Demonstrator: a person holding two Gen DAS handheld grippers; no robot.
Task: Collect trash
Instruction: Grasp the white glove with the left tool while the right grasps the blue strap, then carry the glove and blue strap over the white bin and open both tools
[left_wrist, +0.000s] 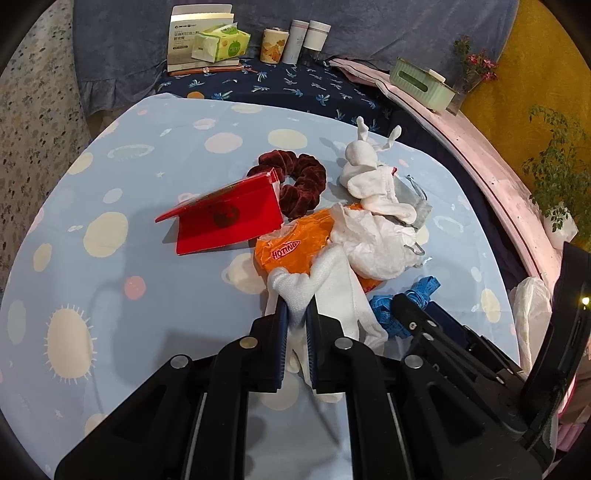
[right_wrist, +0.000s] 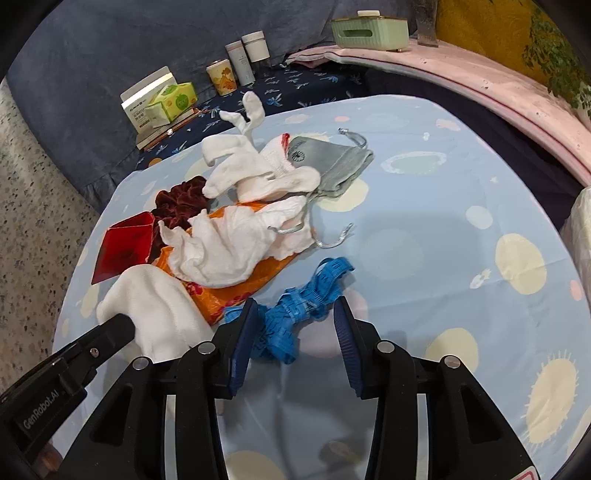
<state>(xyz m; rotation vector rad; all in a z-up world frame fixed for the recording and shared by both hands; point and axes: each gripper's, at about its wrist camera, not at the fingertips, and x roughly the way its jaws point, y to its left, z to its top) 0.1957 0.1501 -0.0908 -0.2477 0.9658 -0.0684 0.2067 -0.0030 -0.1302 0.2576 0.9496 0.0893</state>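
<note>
- The left gripper (left_wrist: 296, 314) has its jaws clamped on a white cloth (left_wrist: 332, 291), which bunches up between the blue pads and trails back beneath them onto the tabletop (left_wrist: 147, 295).
- That cloth lies against the near edge of an orange wrapper (left_wrist: 291, 247) (printed with red lettering), and a crumpled white tissue (left_wrist: 373, 243) sits on top of the wrapper.
- The right gripper (right_wrist: 295, 325) has its jaws apart, set either side of a blue measuring tape (right_wrist: 295, 310); the tape's tangled loops lie between the pads, touching the left one, and one loop reaches forward past the fingertips.
- Both grippers are low over the tabletop and pitched forward and down, side by side, the left one's black finger showing at the lower left of the right wrist view.
- Further out lie a red folded card (left_wrist: 229, 218), a dark red scrunchie (left_wrist: 295, 184), white socks (right_wrist: 255, 166) and a grey drawstring pouch (right_wrist: 332, 166), all close together in one pile.
</note>
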